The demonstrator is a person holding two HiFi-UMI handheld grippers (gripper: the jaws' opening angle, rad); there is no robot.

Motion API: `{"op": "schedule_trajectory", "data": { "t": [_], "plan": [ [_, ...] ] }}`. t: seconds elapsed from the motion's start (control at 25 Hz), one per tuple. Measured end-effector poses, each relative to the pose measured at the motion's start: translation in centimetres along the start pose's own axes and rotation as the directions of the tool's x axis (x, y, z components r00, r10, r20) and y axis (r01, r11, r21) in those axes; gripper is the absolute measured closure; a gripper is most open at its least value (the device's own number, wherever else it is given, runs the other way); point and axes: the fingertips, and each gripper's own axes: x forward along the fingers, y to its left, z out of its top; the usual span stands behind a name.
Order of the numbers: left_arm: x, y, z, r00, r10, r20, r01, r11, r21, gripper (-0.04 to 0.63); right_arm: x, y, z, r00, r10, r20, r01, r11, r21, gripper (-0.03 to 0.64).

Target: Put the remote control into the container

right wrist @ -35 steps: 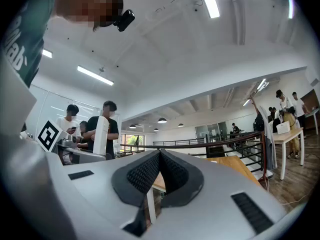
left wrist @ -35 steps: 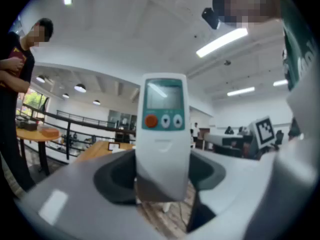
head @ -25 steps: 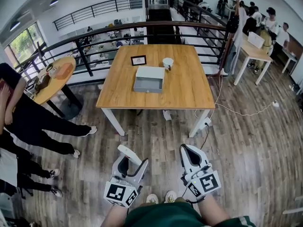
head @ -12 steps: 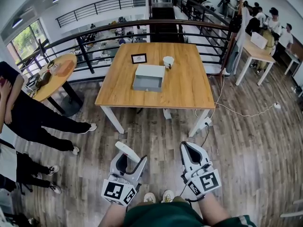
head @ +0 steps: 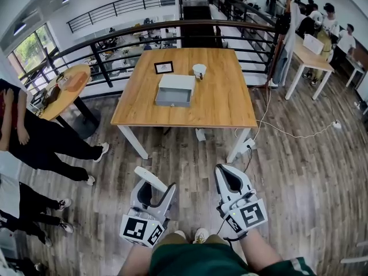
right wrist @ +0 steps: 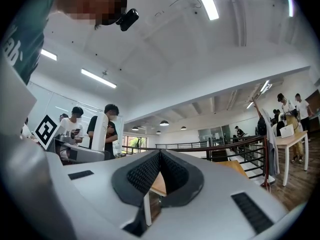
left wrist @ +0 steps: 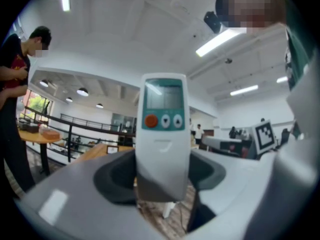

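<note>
My left gripper (head: 153, 192) is low in the head view, shut on a white remote control (head: 150, 178) that sticks out past its jaws. In the left gripper view the remote control (left wrist: 162, 134) stands upright between the jaws, with a small screen, an orange button and two grey buttons showing. My right gripper (head: 228, 176) is beside it, shut with nothing in it; its ribbed pads (right wrist: 150, 171) meet. The grey open container (head: 175, 90) lies on the wooden table (head: 224, 105) well ahead of both grippers.
A small picture frame (head: 163, 67) and a white cup (head: 199, 70) stand on the table behind the container. A black railing (head: 115, 42) runs behind the table. People stand at the left (head: 40, 137), by a round table (head: 66, 91). A cable (head: 287, 134) trails across the wooden floor.
The table has slid a little lower and left in the head view, so I stand slightly nearer. Both grippers keep their hold and pose. The person at the left has shifted.
</note>
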Motion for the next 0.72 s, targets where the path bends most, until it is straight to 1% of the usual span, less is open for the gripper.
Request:
{"op": "schedule_trajectory", "data": {
  "t": [0.2,0.4,0.6,0.72],
  "plan": [
    [-0.5,-0.3,0.6,1.000,0.013,0.011,-0.014,1.000,0.024,0.313,-0.5,0.7,0.3,0.999,0.030,0.012,-0.030,1.000,-0.003,0.600],
    [-0.3,-0.1,0.6,1.000,0.018,0.007,-0.018,0.999,0.048,0.312,-0.3,0.7,0.5,0.999,0.036,0.030,-0.036,0.999,0.006,0.600],
    [0.9,0.8,0.8,1.000,0.010,0.009,-0.011,0.999,0.051,0.311,1.0,0.4,0.3,0.999,0.029,0.037,-0.029,1.000,-0.001,0.600],
    [2.1,1.8,0.8,1.000,0.000,0.014,-0.001,0.999,0.052,0.311,2.3,0.2,0.0,0.998,0.040,0.047,-0.040,0.999,0.015,0.600]
  ]
}}
